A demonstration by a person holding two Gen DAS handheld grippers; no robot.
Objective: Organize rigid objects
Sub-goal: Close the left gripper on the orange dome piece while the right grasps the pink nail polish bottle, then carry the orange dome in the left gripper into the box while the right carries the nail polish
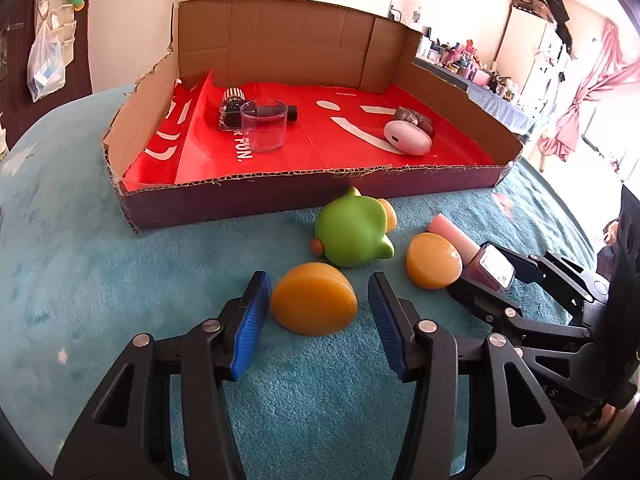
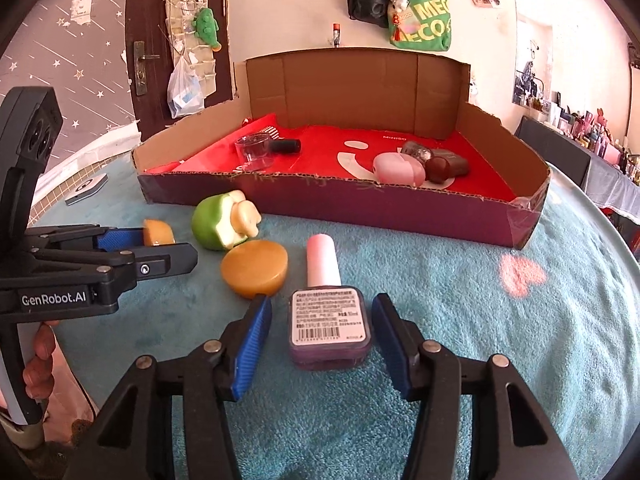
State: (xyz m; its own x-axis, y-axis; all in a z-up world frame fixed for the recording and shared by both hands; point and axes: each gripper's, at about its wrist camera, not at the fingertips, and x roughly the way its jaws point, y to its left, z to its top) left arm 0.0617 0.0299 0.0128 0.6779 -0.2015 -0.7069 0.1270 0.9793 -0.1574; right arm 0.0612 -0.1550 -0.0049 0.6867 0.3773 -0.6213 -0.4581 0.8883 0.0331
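An orange disc [image 1: 314, 300] lies on the teal cloth between the blue pads of my left gripper [image 1: 319, 280]; gaps show on both sides, so the gripper is open. A purple nail polish bottle [image 2: 330, 320] with a pink cap lies flat between the pads of my right gripper [image 2: 321, 300], which is open too, with space on either side. A second orange disc [image 2: 254, 272] and a green toy [image 2: 216, 220] rest between the two grippers, just before the cardboard box [image 2: 360, 204].
The red-lined box [image 1: 280, 196] holds a clear cup [image 1: 264, 128], a dark bottle [image 1: 232, 114], a pink case [image 1: 406, 136] and brown pieces [image 2: 438, 168]. Its front wall is low and its back wall tall. A small grey device [image 2: 86, 188] lies at the table's left edge.
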